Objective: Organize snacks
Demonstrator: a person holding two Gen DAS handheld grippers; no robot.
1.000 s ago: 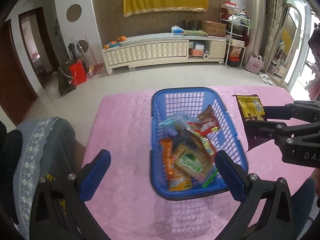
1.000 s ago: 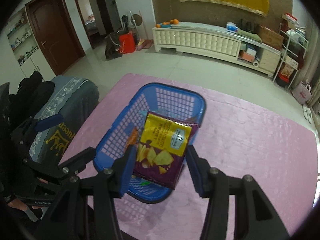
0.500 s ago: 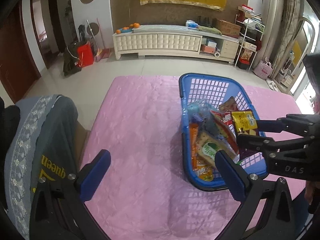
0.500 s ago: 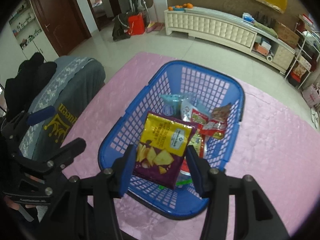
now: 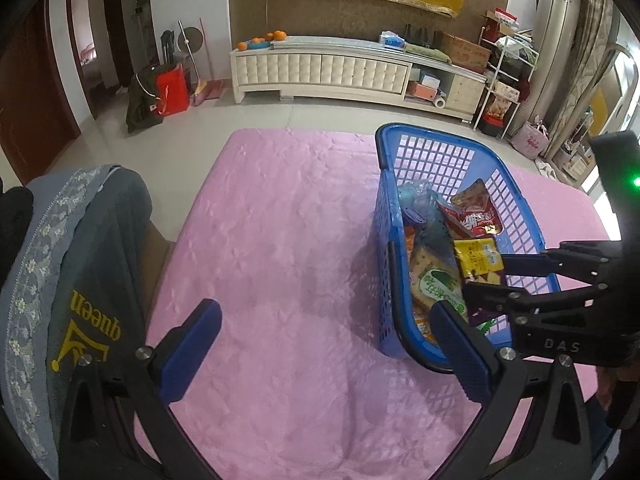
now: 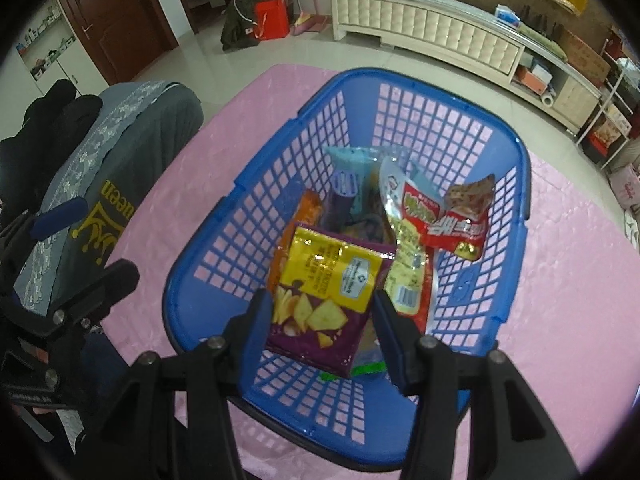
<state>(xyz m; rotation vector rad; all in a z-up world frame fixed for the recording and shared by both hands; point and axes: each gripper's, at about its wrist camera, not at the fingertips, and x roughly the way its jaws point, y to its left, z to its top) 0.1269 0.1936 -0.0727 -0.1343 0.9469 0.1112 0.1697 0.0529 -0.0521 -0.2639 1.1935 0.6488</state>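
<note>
Pink table (image 5: 288, 240): right gripper (image 6: 324, 312) pinches chip bag (image 6: 320, 296) over blue basket (image 6: 248, 184) (left gripper (image 5: 324, 344) spread)

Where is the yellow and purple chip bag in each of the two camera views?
Left wrist view: the chip bag is at the right, clamped in the right gripper over the near part of the blue basket.
Right wrist view: the bag is low in the centre, between the gripper's pads.
Shared landmark: the red snack packet in the basket.
</note>
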